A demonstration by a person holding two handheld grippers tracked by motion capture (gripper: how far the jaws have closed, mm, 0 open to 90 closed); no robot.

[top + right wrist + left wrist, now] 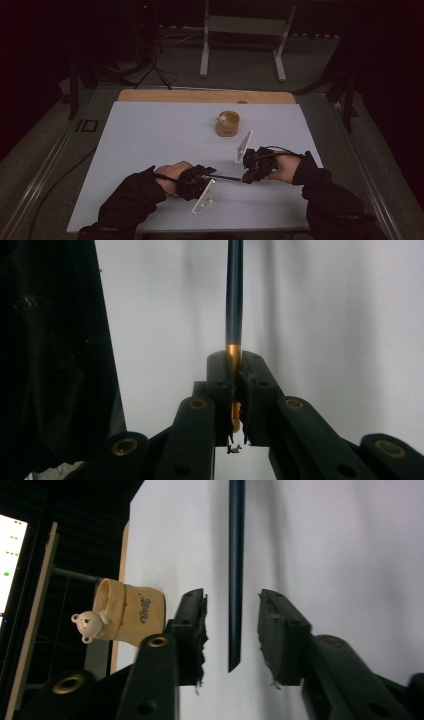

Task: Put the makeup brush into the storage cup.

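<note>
Right tongs (234, 390) clamped on gold end of dark pen (234, 300); left tongs (232, 630) open around its tip, untouching, above tabletop (150, 135).

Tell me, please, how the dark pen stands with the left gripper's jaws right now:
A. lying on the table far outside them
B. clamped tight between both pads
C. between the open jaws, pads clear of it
C: in the left gripper view the pen hangs in the gap of the left gripper, with space on both sides.
</note>
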